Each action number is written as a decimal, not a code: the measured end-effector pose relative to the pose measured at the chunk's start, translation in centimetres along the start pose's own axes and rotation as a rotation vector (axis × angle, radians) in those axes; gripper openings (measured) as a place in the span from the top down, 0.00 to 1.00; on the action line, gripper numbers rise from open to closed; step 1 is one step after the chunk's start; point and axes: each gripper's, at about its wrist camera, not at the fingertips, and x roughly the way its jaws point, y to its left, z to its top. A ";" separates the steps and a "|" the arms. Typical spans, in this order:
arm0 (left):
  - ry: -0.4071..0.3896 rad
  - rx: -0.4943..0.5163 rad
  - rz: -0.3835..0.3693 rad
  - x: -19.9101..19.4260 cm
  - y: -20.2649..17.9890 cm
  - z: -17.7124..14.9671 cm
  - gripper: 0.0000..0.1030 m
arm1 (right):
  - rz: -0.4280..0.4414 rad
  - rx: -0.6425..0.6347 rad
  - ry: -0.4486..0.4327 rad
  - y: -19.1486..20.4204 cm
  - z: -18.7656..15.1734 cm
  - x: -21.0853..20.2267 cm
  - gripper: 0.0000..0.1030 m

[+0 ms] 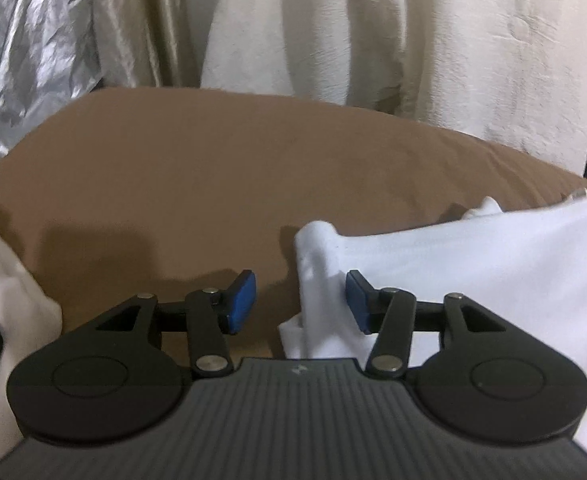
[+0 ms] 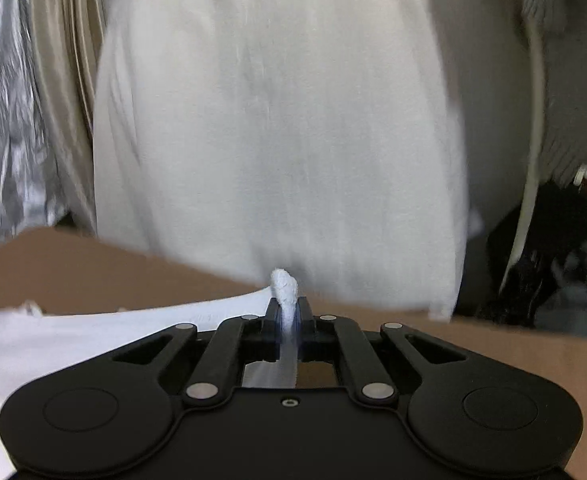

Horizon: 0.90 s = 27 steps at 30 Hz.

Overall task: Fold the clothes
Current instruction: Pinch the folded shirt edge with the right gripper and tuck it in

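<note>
A: Left-wrist view, from left to right?

B: A crinkled silver sheet [image 1: 25,52] hangs at far left, then a beige curtain [image 1: 133,24] and a cream cloth [image 1: 393,32] behind the brown worktop [image 1: 173,168]. The left gripper [image 1: 300,300] has its jaws about half open; the edge of the white garment [image 1: 473,248] lies between them, touching the right blue pad [image 1: 355,300] but clear of the left one, so nothing is clamped.

A: And the right-wrist view?

B: The white garment [image 2: 73,340] spreads over the worktop [image 2: 93,272] at left. The right gripper [image 2: 287,312] has its jaws nearly closed, pinching a bunched fold of that garment, whose tip pokes out above the jaws. Dark clothes [image 2: 553,260] are heaped at far right.
</note>
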 end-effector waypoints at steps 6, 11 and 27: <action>0.012 -0.027 0.115 0.5 0.4 -0.9 0.51 | -0.076 0.231 0.095 -2.0 -1.7 -3.4 0.60; 0.036 -0.016 0.295 -1.5 0.5 -2.6 0.64 | -0.063 0.380 0.134 -3.8 -6.2 -12.1 0.56; 0.222 -0.619 -0.138 -17.2 2.8 -17.2 0.45 | 0.117 0.928 0.260 -2.6 -15.7 -21.9 0.50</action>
